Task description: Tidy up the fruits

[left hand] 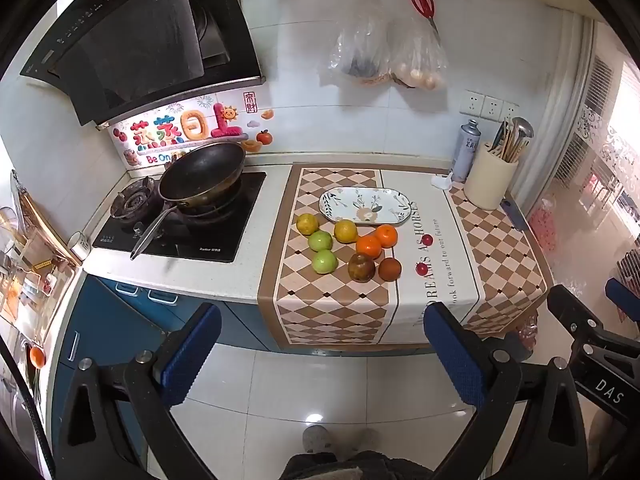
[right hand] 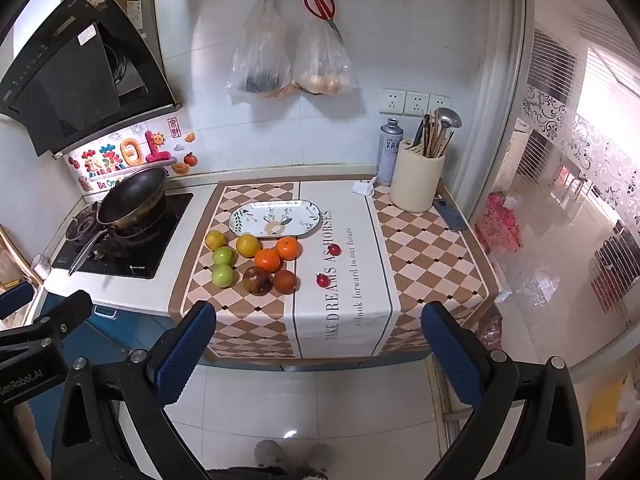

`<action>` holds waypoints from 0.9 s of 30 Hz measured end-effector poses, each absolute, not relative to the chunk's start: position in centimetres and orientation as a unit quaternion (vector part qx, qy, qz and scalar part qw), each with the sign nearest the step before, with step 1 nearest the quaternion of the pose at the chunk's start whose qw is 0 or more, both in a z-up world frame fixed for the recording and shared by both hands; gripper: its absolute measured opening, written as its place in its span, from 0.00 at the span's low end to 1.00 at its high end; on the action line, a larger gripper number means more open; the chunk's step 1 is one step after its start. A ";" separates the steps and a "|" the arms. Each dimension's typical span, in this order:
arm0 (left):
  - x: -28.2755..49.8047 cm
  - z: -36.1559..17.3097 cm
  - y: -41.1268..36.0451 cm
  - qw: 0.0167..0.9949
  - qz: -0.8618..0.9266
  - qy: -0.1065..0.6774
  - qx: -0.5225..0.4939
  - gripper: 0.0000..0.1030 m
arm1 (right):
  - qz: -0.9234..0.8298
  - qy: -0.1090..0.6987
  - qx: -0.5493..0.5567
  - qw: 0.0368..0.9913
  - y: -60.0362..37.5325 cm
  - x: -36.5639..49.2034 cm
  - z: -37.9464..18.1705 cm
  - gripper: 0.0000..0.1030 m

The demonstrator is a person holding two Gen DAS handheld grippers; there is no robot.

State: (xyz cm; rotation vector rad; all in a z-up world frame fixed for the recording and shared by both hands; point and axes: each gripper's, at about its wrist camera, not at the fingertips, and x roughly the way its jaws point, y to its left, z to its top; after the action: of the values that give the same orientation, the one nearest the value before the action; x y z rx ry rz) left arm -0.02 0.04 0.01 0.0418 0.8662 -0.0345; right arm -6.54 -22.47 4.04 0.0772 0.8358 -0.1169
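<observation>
Several fruits lie on a checkered counter cloth (left hand: 320,304) (right hand: 432,256): two yellow ones (left hand: 307,223) (right hand: 214,239), two green ones (left hand: 324,261) (right hand: 223,275), two oranges (left hand: 368,246) (right hand: 267,260), two dark brown ones (left hand: 361,267) (right hand: 257,280) and two small red cherries (left hand: 427,239) (right hand: 321,279). Behind them sits an oval flowered plate (left hand: 344,196) (right hand: 244,216) holding nothing. My left gripper (left hand: 320,354) and right gripper (right hand: 318,352) hang open over the floor, short of the counter, with nothing between their blue pads.
A wok (left hand: 202,174) (right hand: 132,196) rests on the gas hob at left. A utensil holder (left hand: 490,180) (right hand: 416,178) and spray can (left hand: 464,152) stand at the back right. Bags (right hand: 292,60) and red scissors hang on the wall. A person's feet (left hand: 340,440) show on the tiled floor.
</observation>
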 end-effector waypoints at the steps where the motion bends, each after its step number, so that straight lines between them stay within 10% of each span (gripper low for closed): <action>1: 0.0 0.0 0.1 0.907 -0.017 0.420 0.019 1.00 | -0.057 0.406 0.037 0.911 -22.5 -6.5 4.1 1.00; 27: 0.5 0.9 -1.7 0.907 -0.017 0.420 0.021 1.00 | -0.051 0.404 0.042 0.912 -22.7 -6.4 4.5 1.00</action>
State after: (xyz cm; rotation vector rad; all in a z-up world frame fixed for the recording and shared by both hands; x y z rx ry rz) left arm 0.53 -1.74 0.86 0.0434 0.8679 -0.0355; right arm -6.39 -22.68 4.48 0.0868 0.8320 -0.1044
